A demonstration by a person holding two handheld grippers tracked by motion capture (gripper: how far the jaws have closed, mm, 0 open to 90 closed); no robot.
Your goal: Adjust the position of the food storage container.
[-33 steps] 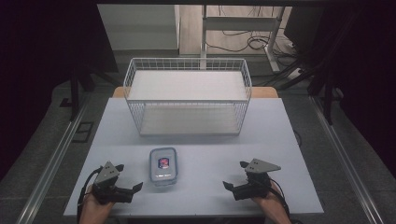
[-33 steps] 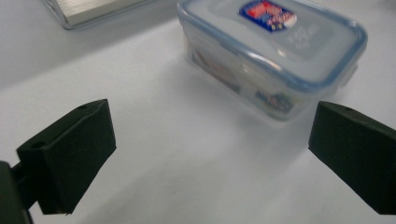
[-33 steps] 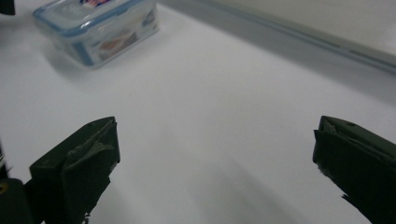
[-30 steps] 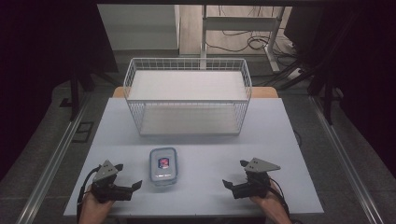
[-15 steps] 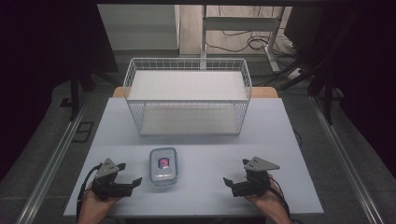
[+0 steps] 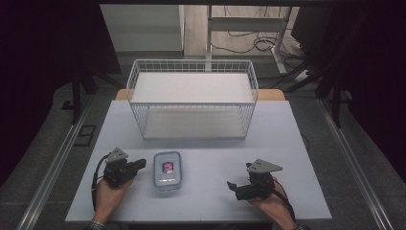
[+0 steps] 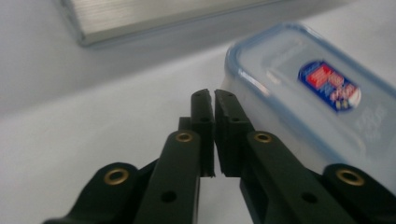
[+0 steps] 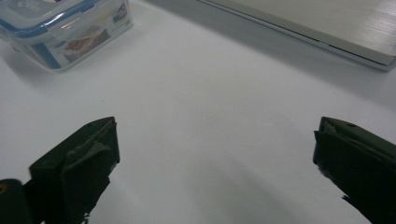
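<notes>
Black jaws of the left gripper [image 6: 139,164] had just been closing and stood clenched together with nothing between them, pads meeting in a thin seam in the left gripper view. Just right of those fingertips [image 7: 215,108] sat the container [image 6: 168,170], close beside them; contact could not be judged. It was a clear, rounded-rectangular plastic box with a blue-rimmed lid and a red-and-blue label [image 7: 329,85] on top, lying flat on the white table [image 6: 210,158]. Its contents were hard to make out through the cloudy wall; its near edge was cut off in the left gripper view. Farther right, well apart from the box, the right gripper [image 6: 231,186] rested released, jaws spread wide over bare tabletop. Beyond both stood a white wire basket [image 6: 191,100].
</notes>
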